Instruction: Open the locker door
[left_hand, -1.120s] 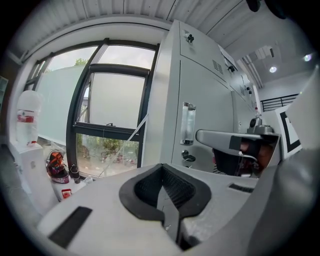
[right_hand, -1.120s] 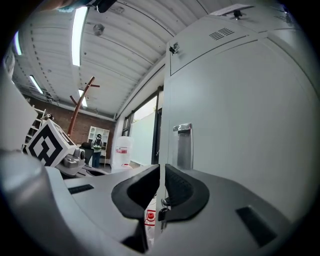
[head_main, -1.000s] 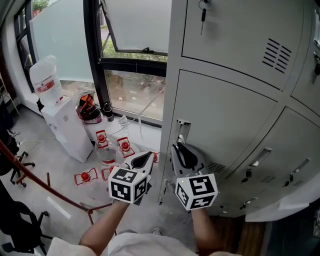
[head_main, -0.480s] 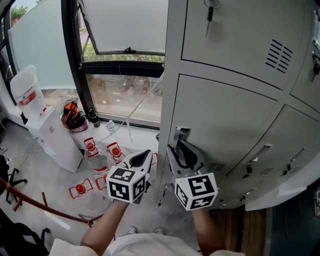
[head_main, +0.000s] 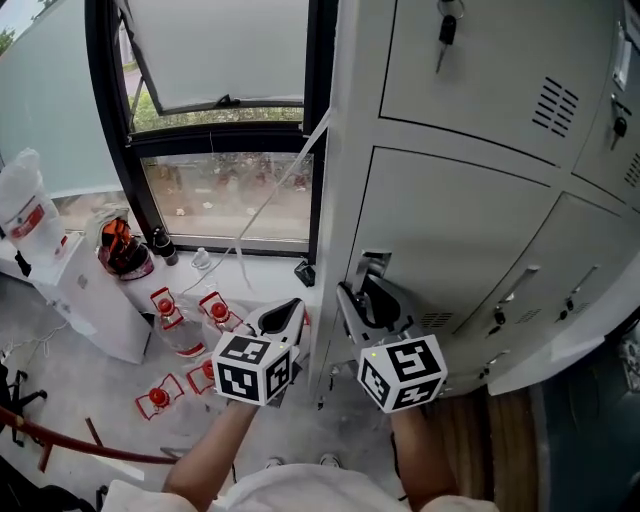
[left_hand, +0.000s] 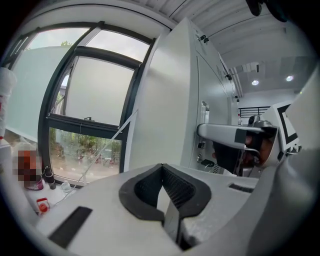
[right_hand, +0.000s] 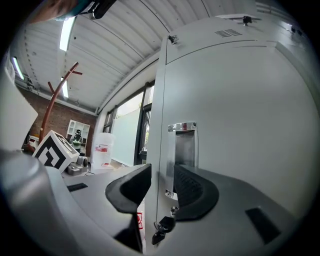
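The locker door (head_main: 455, 235) is a pale grey metal panel in the left column of the locker bank, in the row under the door with a key (head_main: 447, 30) in its lock, just beside the window (head_main: 225, 185). It stands upright, its long axis vertical, and faces me. A chrome recessed handle (right_hand: 182, 147) sits at its left edge, also long up and down, and a small key (right_hand: 161, 227) hangs from the lock below it. Vent slots (head_main: 435, 321) show low on the panel.

My right tool (head_main: 365, 298) points level at that left edge. Its jaws have just been opening and stand wide, with the door's edge and the handle between them and the pads not pressing on either. My left tool (head_main: 290, 312) hangs beside it toward the window, jaws closed together on nothing.
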